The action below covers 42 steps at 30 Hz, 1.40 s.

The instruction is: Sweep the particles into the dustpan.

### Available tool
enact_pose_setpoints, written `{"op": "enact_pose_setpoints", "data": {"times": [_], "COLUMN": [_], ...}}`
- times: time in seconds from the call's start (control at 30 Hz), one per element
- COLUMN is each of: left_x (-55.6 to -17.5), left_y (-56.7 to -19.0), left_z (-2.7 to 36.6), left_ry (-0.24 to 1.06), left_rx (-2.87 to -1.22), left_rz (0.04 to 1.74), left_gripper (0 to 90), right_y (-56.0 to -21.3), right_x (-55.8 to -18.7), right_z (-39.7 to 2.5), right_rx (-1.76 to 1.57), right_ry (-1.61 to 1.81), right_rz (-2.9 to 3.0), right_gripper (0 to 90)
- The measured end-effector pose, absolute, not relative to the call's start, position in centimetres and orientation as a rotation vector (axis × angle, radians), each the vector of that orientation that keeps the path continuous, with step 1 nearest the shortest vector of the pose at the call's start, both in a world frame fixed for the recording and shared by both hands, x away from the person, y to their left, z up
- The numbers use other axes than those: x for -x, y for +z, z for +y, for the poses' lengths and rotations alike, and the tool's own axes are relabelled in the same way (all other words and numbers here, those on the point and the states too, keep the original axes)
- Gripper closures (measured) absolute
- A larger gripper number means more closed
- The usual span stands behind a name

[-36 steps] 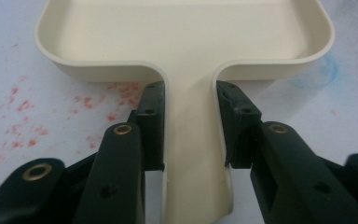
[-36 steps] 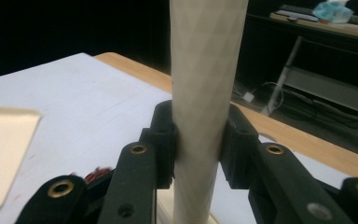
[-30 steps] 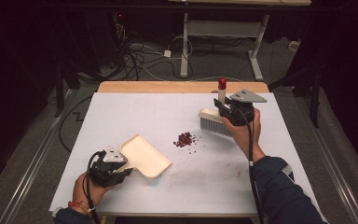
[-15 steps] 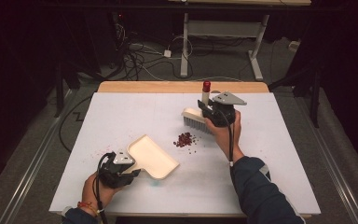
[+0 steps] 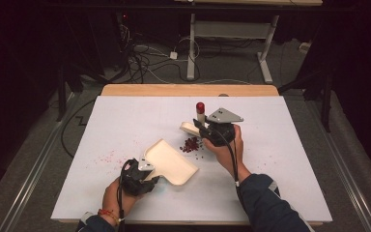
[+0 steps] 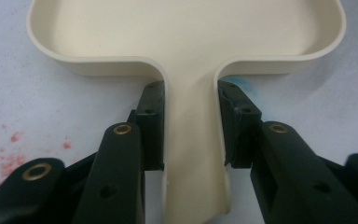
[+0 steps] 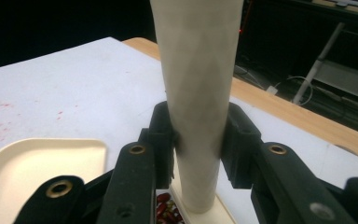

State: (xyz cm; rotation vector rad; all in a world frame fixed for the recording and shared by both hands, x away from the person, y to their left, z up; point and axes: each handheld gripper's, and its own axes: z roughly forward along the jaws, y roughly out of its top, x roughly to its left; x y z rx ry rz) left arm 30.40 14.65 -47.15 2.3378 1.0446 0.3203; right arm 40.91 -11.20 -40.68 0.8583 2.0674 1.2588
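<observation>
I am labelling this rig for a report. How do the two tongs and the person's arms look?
Both tongs are black. The left tongs have angular black jaws with brass-coloured rivets; the right tongs match. In the high view, a grey three-cornered plate tops the right one, with a black cable. Dark blue sleeve; red wristband.

In the right gripper view the brush handle (image 7: 198, 93) runs off at 12 o'clock, and the beans (image 7: 167, 207) are mostly hidden behind the jaws. In the left gripper view the dustpan (image 6: 186, 42) is cut off at 12 o'clock.
</observation>
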Motion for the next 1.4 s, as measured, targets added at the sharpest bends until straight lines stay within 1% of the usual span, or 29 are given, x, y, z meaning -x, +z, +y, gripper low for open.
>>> {"op": "enact_pose_setpoints", "data": {"times": [0.17,0.5,0.7,1.4], "left_x": [-30.7,-31.4,-31.8,-32.3], "left_y": [-47.3,-47.4,-47.4,-47.9], "left_z": [13.6,12.8,12.1,12.3], "left_ry": [0.328,0.290,0.282,0.295], "left_rx": [-2.325,-2.295,-2.270,-2.312], "left_rz": [1.050,1.065,1.078,1.032], "left_gripper": [63.8,63.7,63.6,63.6], "right_y": [-40.8,-40.6,-40.6,-39.6], "right_x": [-40.0,-38.2,-36.6,-32.8], "right_z": [-11.0,-10.2,-8.8,-8.9], "right_rx": [-0.852,-0.836,-0.842,-0.745], "right_ry": [1.291,1.315,1.304,1.338], "right_rz": [2.094,2.123,2.127,2.230], "right_gripper": [68.3,67.9,67.9,69.4]}}
